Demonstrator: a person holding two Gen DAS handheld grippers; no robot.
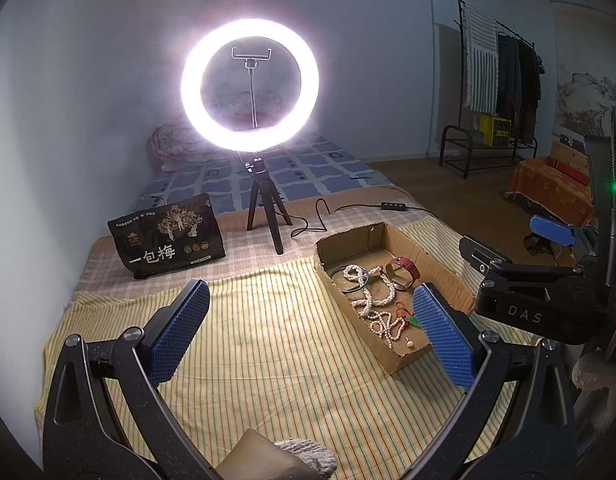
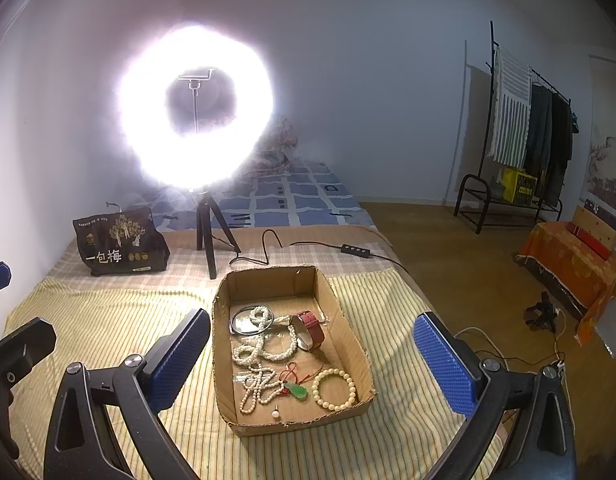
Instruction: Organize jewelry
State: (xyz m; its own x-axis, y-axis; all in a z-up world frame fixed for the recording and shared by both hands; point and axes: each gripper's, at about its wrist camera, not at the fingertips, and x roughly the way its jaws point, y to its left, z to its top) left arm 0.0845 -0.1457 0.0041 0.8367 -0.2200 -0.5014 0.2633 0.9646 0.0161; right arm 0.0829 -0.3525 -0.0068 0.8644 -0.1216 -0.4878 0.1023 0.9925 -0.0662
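Cardboard box (image 2: 340, 320) on the striped cloth (image 2: 108, 320) holds all the jewelry I can see: tangled pearl strands (image 2: 264, 344), a bead bracelet (image 2: 334, 390), a red watch (image 2: 310, 328), a green pendant (image 2: 297, 391). Light, limp, slippery stuff, I judge; I'd pinch a strand where it lies free. My right gripper (image 2: 312, 364) hangs spread, the box between its 2 pads; my left gripper (image 1: 312, 332), equally wide, holds nothing, the box by its right pad.

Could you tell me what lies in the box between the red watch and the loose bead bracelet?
In the right wrist view, only bare cardboard floor of the box separates the red watch from the bead bracelet.
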